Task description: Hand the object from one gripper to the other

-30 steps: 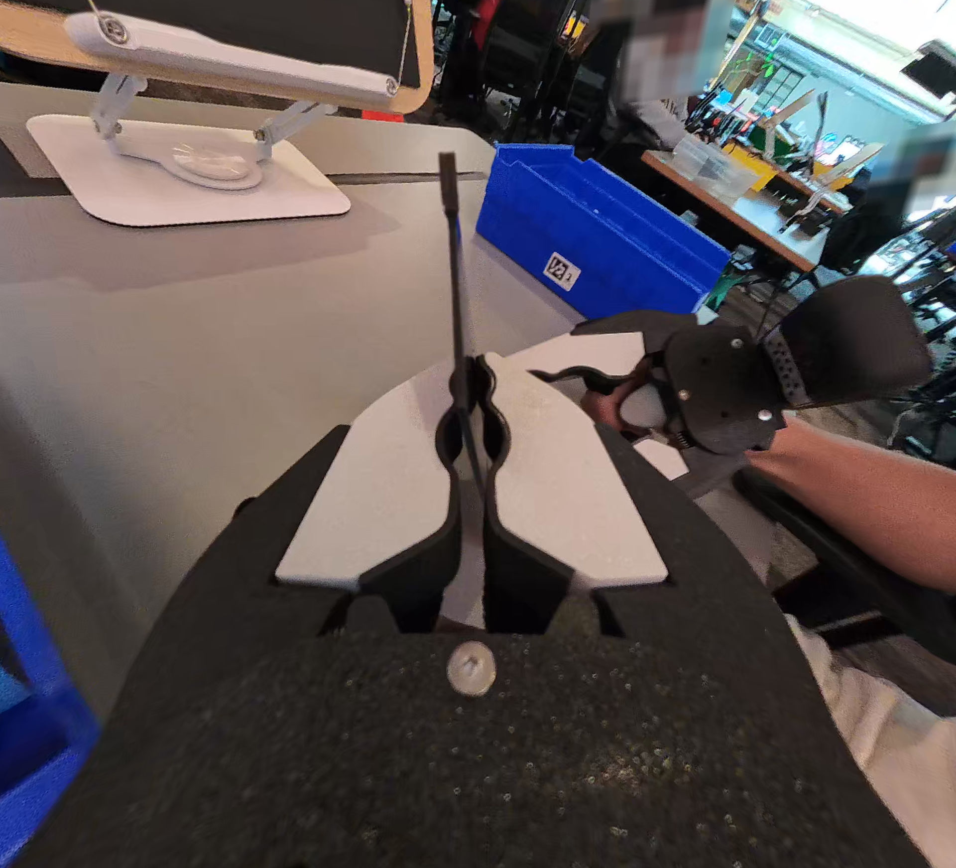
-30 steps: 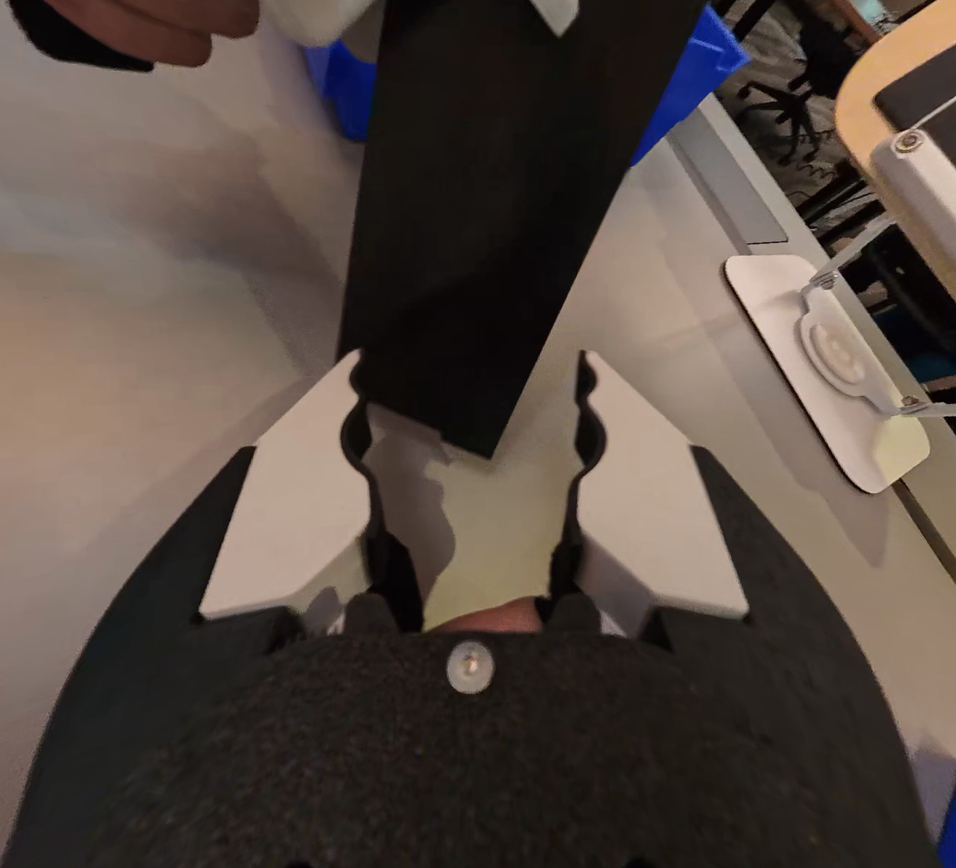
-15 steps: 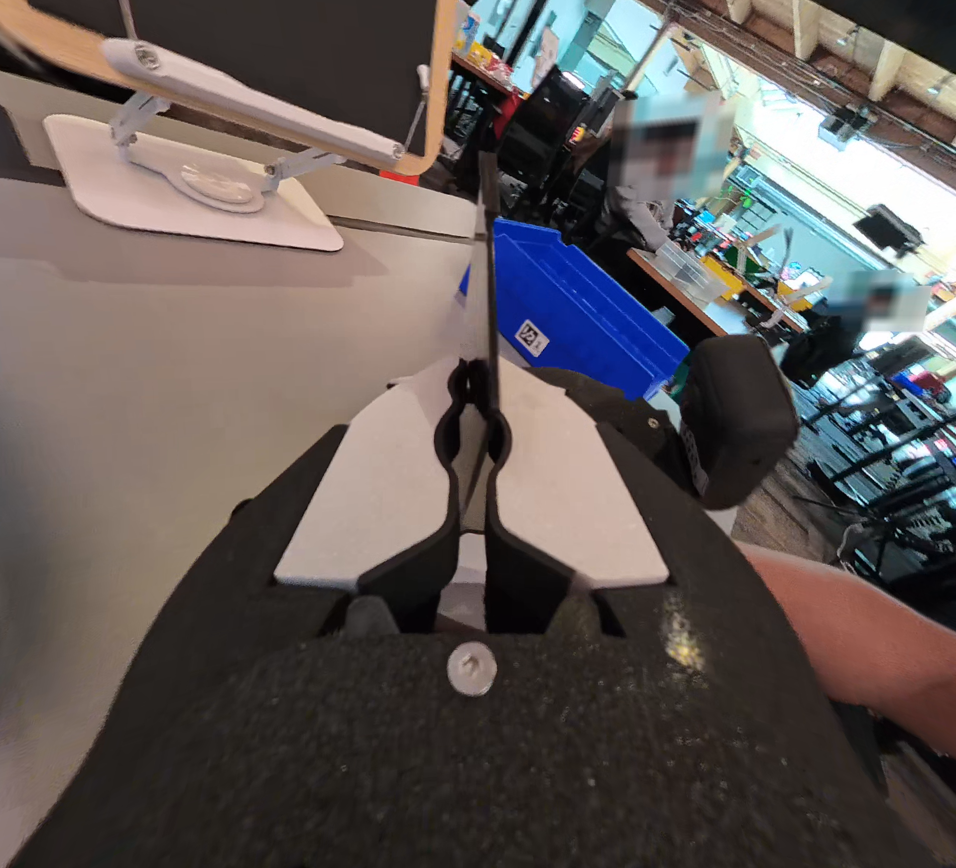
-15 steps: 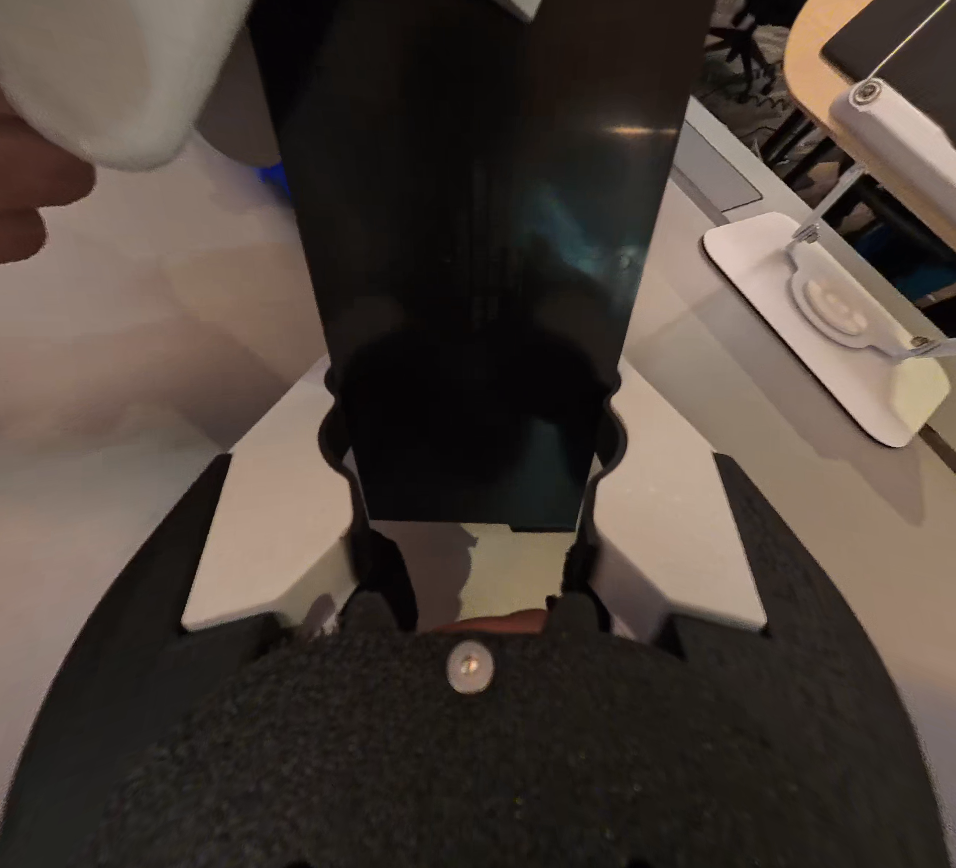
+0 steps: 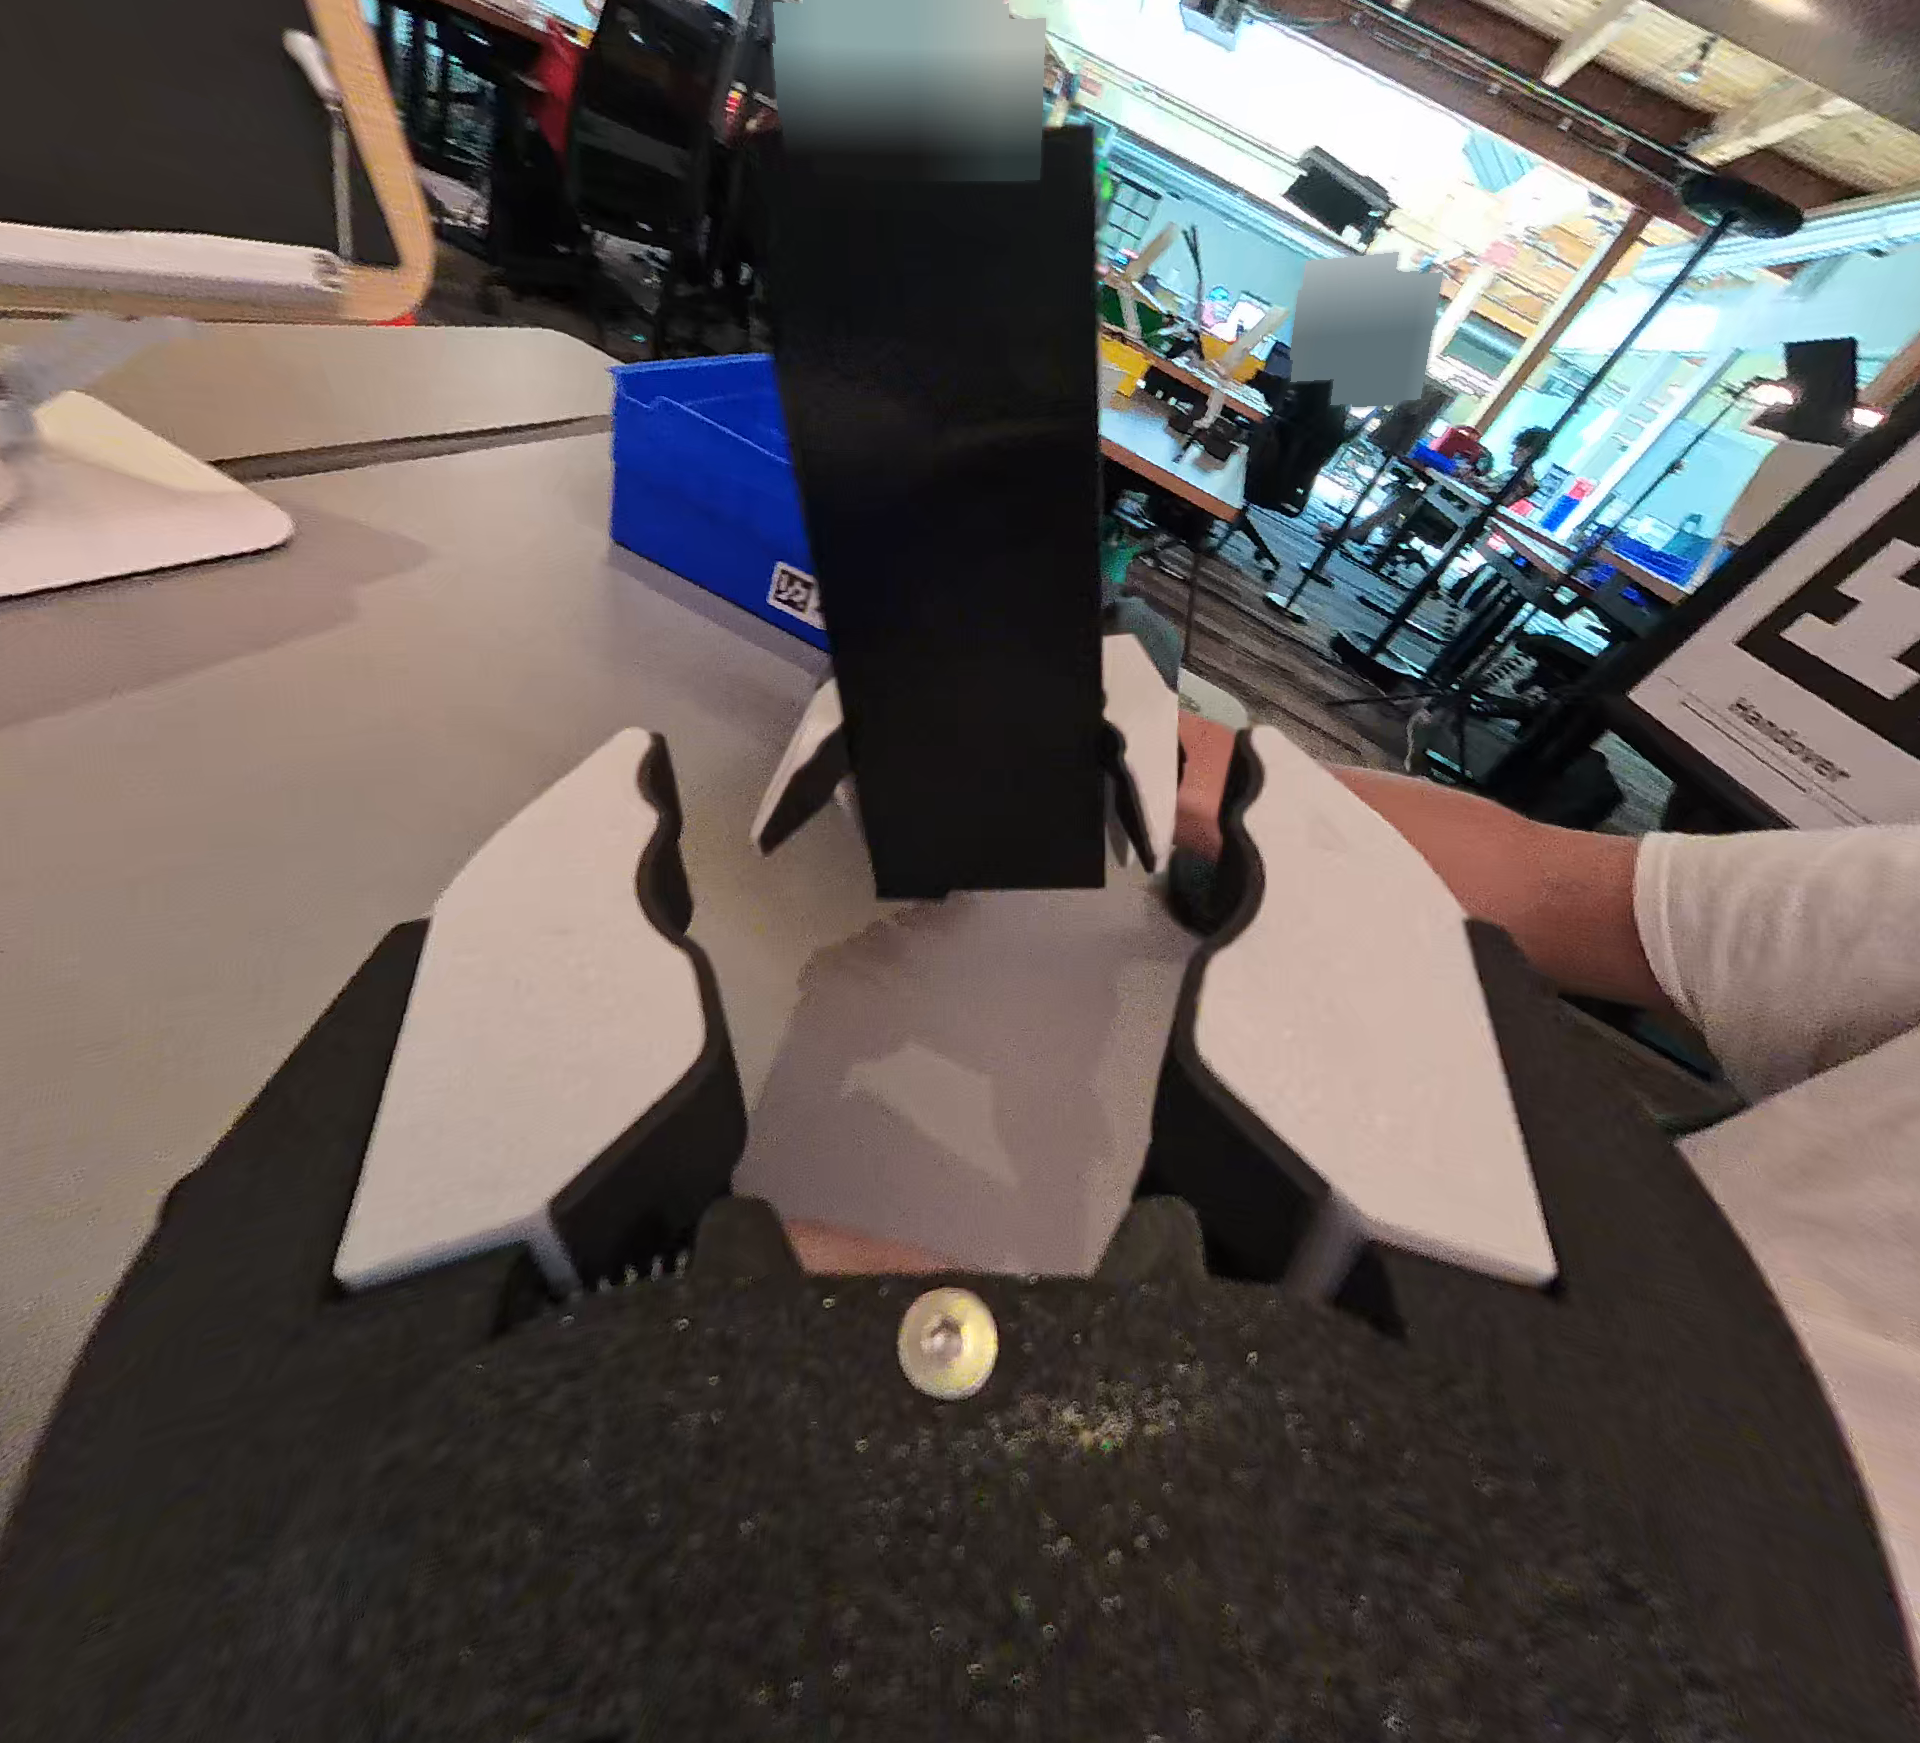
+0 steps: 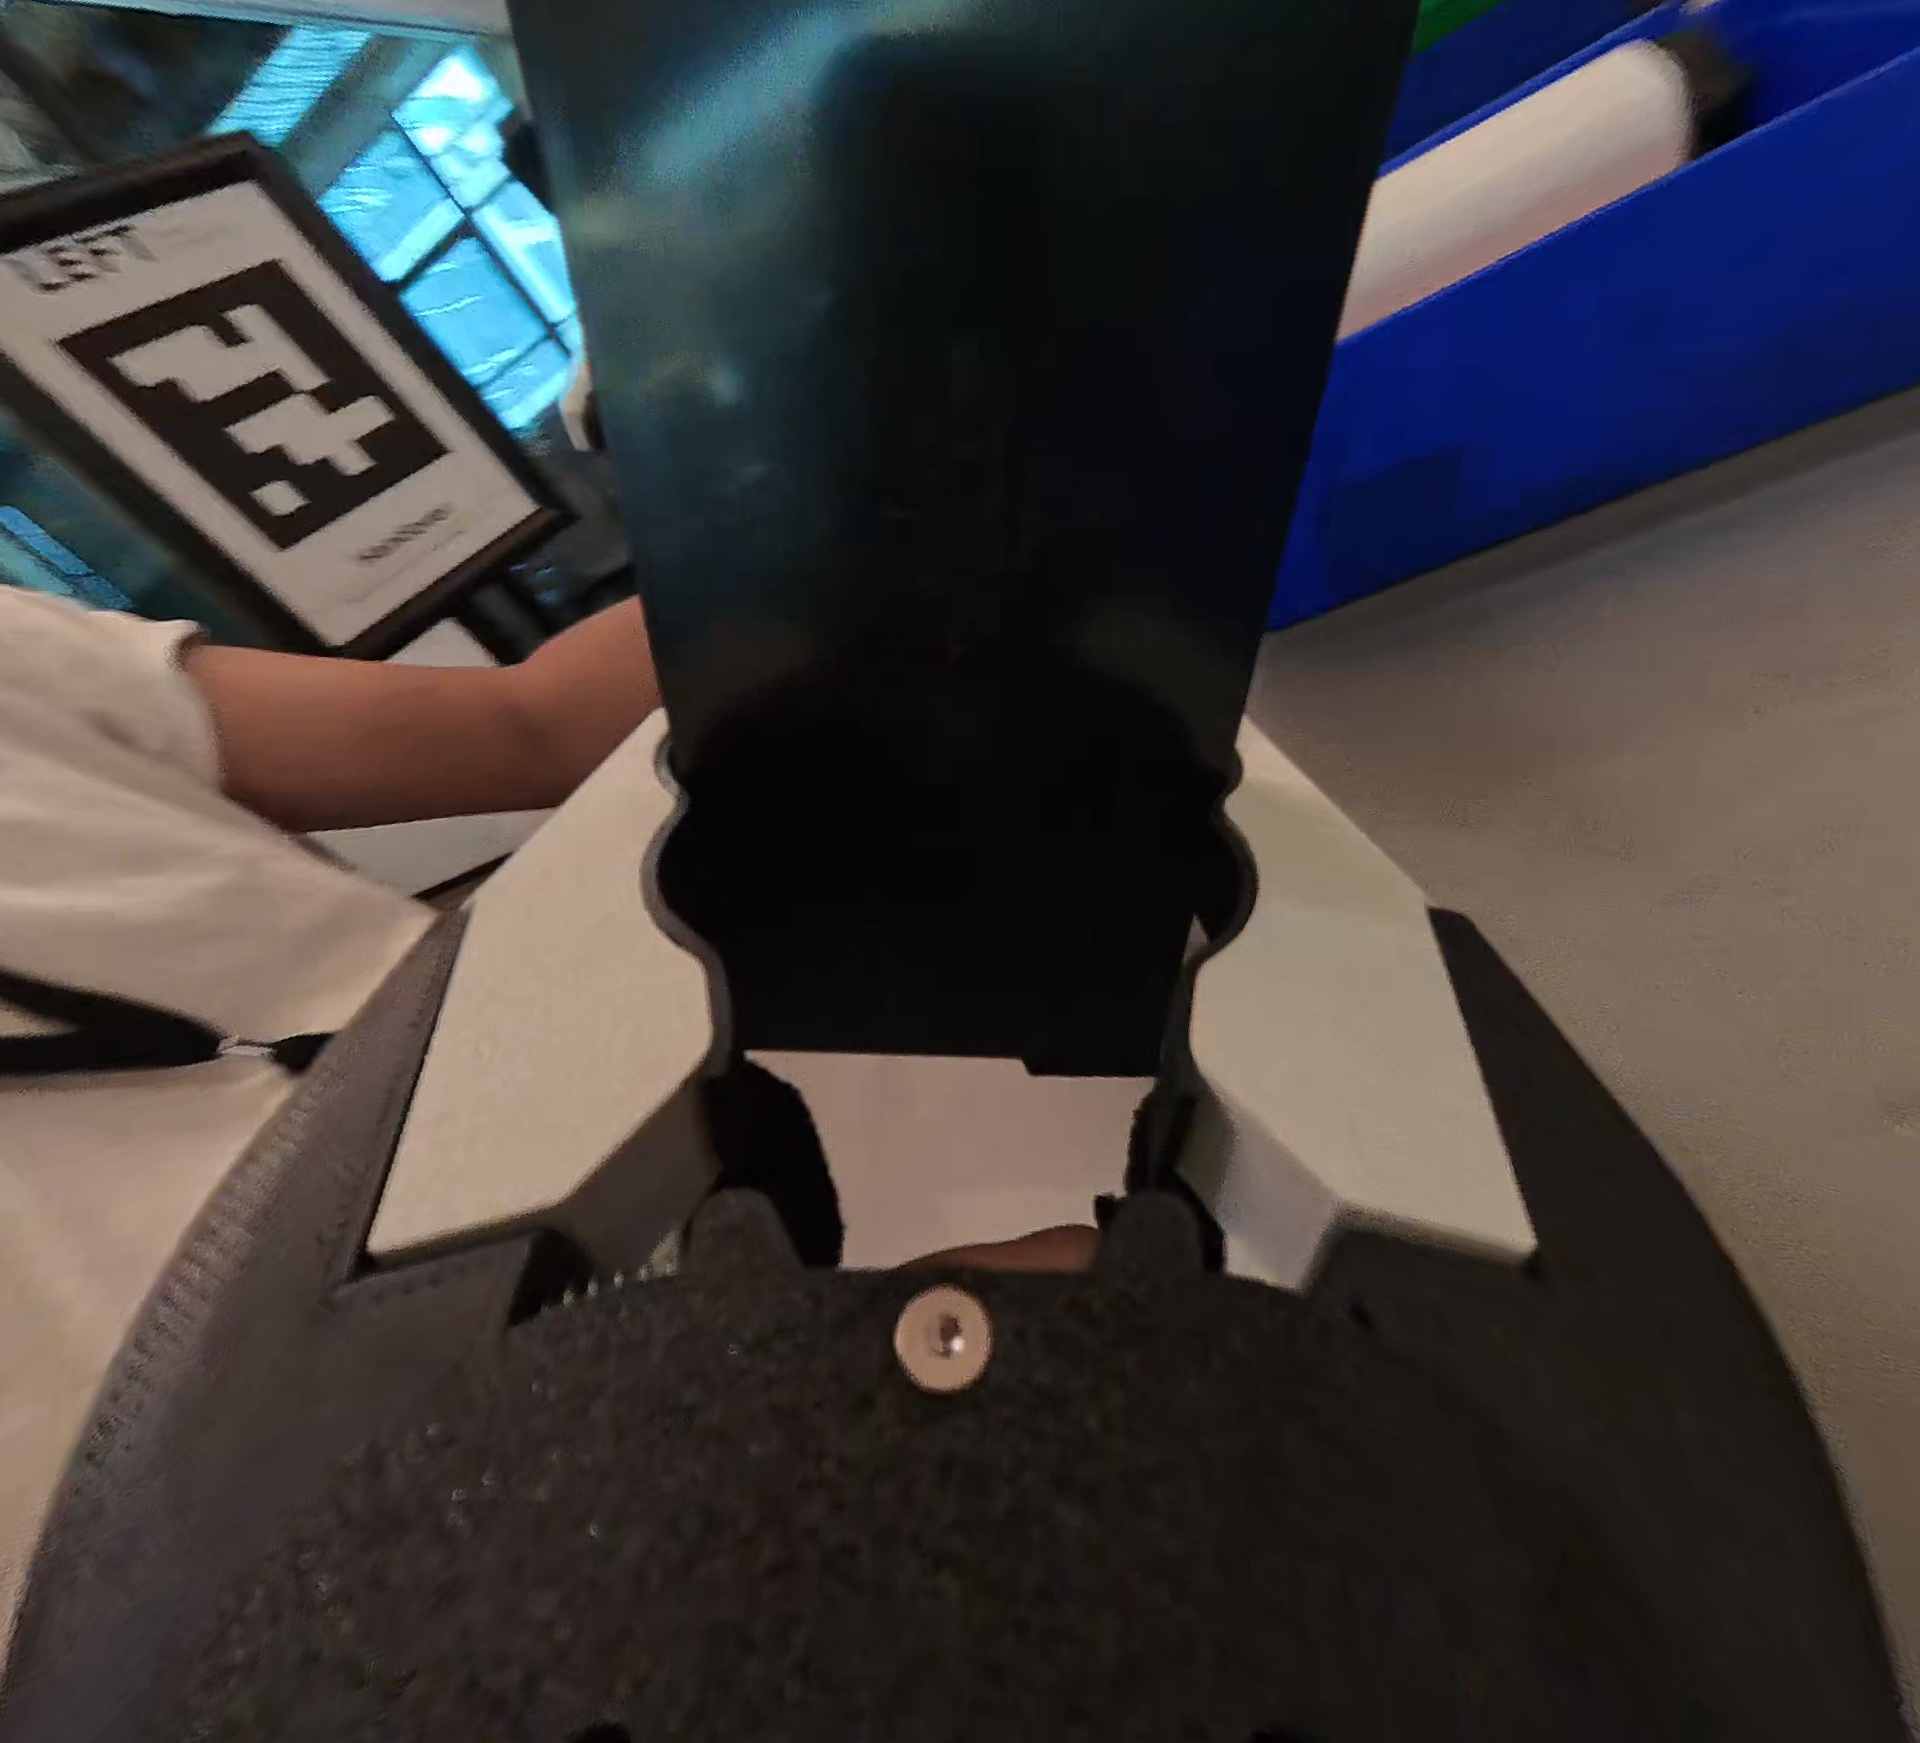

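A flat black slab (image 5: 945,498) stands upright above the grey table (image 5: 312,810). My left gripper (image 5: 951,758) is open and empty, with its white fingers spread wide on either side of the slab's lower end and not touching it. Two white fingers (image 5: 1138,717) of the right gripper clamp the slab's side edges just beyond. In the right wrist view my right gripper (image 6: 956,748) is shut on the slab (image 6: 956,343) near its bottom edge. The slab fills the middle of that view and hides what lies behind it.
A blue bin (image 5: 696,457) sits on the table behind the slab and also shows in the right wrist view (image 6: 1610,322). A white stand base (image 5: 114,498) is at the far left. A person's forearm (image 5: 1455,862) reaches in from the right. A black-and-white marker board (image 6: 260,405) stands nearby.
My left gripper has opened and let go of the slab. My right gripper has closed on the slab's edges and now holds it. Both views have swung round.
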A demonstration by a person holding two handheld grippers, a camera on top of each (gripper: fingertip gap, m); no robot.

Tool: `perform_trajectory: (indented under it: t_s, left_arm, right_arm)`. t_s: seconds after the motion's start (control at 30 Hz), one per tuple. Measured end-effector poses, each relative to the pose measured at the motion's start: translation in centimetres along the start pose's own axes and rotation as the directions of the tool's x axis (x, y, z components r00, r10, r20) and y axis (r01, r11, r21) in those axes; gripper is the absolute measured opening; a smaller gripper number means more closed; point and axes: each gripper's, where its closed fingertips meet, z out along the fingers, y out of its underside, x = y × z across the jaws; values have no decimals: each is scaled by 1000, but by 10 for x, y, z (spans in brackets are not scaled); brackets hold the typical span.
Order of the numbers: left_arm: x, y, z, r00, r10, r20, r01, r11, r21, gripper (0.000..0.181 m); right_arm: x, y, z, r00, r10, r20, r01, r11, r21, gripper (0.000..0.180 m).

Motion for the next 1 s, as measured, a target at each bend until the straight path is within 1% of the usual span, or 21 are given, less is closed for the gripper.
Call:
perform_trajectory:
  t_s: [0.03,0.13,0.2,0.27,0.33,0.4,0.5,0.53,0.6,0.63,0.7,0.73,0.77,0.83,0.87,0.93,1.0]
  left_arm:
    - [3,2,4,1000,1,-6,-1,1000,-6,100]
    - [4,9,16,1000,-18,23,19,999,-36,108]
    - [-1,11,19,998,-32,53,34,999,-37,114]
    - [-3,13,18,997,-34,65,36,999,-37,115]
    - [-2,15,18,998,-17,54,19,999,-46,109]
    - [6,17,17,1000,28,2,-27,997,-69,89]
    - [4,18,18,999,34,11,-33,994,-103,88]
    - [1,17,17,999,34,24,-32,994,-100,88]
    - [-6,14,14,997,45,67,-38,995,-93,88]
    - [-11,13,12,993,61,99,-51,994,-94,88]
    - [-27,11,6,965,157,211,-130,982,-134,88]
    - [-35,12,2,934,233,270,-190,966,-177,88]
    - [-44,12,-2,885,324,334,-257,939,-229,88]
    - [-60,11,-10,751,498,433,-366,860,-355,88]
    - [-65,9,-13,674,577,461,-409,812,-417,88]
    - [-72,7,-16,515,712,477,-471,700,-536,88]
    - [-76,8,-18,362,816,451,-495,578,-649,88]
  right_arm:
    - [-4,5,6,999,16,32,-15,1000,-26,95]
    - [-2,25,29,1000,-5,12,6,993,-120,95]
    - [-2,32,44,1000,-27,-10,25,989,-147,96]
    - [-9,34,55,999,-38,7,38,988,-150,96]
    - [-15,36,62,999,-50,22,53,985,-166,96]
    - [-15,40,64,998,-70,7,70,981,-181,95]
    - [-12,36,61,997,-76,-13,73,987,-145,95]
    - [-9,34,59,997,-78,-25,75,989,-125,90]
    - [-5,32,54,996,-86,-38,81,991,-109,99]
    - [-4,33,51,995,-87,-43,81,990,-117,103]
    - [1,34,40,992,-104,-64,95,986,-136,103]
    - [4,33,33,990,-115,-85,103,985,-141,103]
    - [7,30,26,986,-125,-107,109,984,-143,102]
    - [8,15,12,976,-146,-159,127,984,-123,94]
    - [6,5,7,968,-167,-187,148,983,-114,90]
    - [3,-15,0,935,-238,-264,214,970,-117,82]
    - [3,-35,-9,890,-275,-363,254,961,-105,68]
